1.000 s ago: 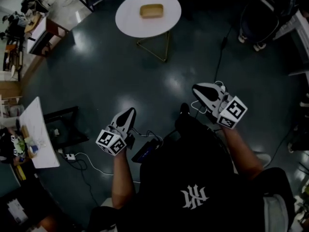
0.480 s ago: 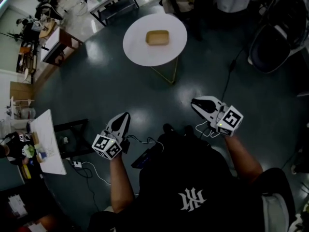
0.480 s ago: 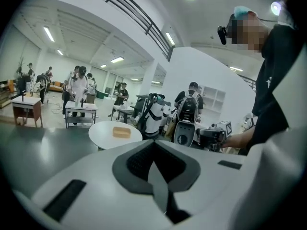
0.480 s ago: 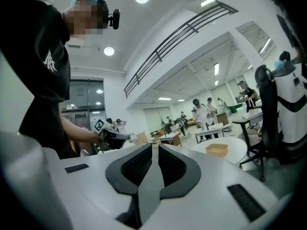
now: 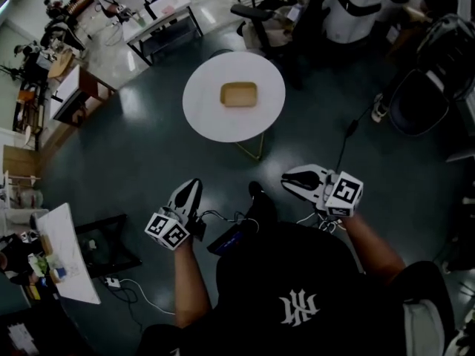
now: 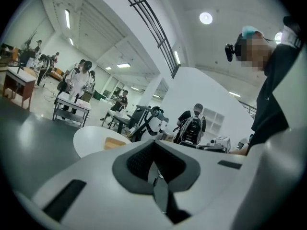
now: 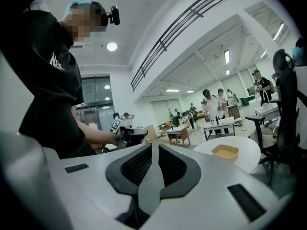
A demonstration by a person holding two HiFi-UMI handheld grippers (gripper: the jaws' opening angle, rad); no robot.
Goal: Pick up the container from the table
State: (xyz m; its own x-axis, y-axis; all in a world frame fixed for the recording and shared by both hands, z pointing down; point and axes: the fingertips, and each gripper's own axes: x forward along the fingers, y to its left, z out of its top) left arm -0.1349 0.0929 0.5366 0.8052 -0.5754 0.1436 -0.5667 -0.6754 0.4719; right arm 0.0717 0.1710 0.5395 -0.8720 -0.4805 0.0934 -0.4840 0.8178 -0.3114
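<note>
Since a second ago the table (image 5: pixel 208 117) has slid from the top edge of the head view down toward its middle, so you now stand nearer to it. Both grippers have kept their places in front of your chest.

It is a round white table on a dark floor (image 5: pixel 148 154). The container (image 5: pixel 238 94), tan, shallow and rectangular, sits near the table's centre with nothing else on the top.

Your left gripper (image 5: pixel 191 190) is held on your side of the table, off its near-left edge and well apart from it, tip aimed toward it. Its jaws are pressed together with nothing between them.

Your right gripper (image 5: pixel 288 182) is held off the table's near-right edge, also well apart. Its jaws are closed too, and empty.

A black chair (image 5: pixel 256 13) stands just beyond the table's far side.
</note>
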